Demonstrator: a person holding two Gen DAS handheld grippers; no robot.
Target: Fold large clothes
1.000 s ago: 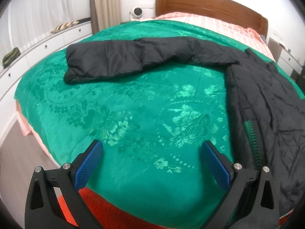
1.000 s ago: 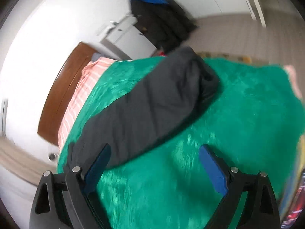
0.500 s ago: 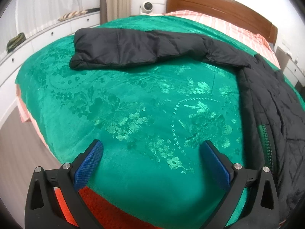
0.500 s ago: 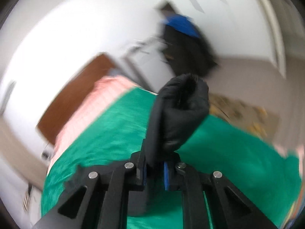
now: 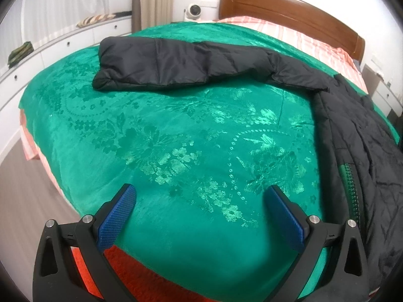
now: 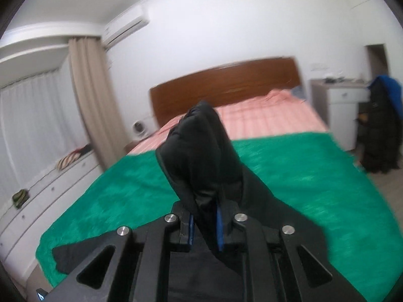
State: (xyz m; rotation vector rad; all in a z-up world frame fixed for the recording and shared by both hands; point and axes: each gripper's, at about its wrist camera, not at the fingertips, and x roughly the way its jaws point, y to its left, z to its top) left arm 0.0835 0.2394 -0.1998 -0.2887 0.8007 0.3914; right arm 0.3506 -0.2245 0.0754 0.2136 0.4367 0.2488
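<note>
A large black padded jacket (image 5: pixel 357 151) lies on a green patterned bedspread (image 5: pixel 176 138). One sleeve (image 5: pixel 181 65) stretches flat across the bed to the left, far beyond my left gripper. My left gripper (image 5: pixel 201 209) is open and empty, low over the near edge of the bed, with the jacket's body and green zipper (image 5: pixel 351 191) to its right. My right gripper (image 6: pixel 205 226) is shut on the end of the other black sleeve (image 6: pixel 201 156), which stands up, lifted above the bedspread (image 6: pixel 302 176).
A wooden headboard (image 5: pixel 289 12) and pink striped sheet (image 5: pixel 297 35) are at the far end. White drawers (image 5: pixel 50 50) run along the left wall under curtains. A white nightstand (image 6: pixel 337 105) and dark hanging clothes (image 6: pixel 380 125) stand at the right. Bare floor (image 5: pixel 25 201) lies left of the bed.
My right gripper has shut on the sleeve end and lifted it, swinging to face the headboard. My left gripper has drifted a little closer over the bed, still open.
</note>
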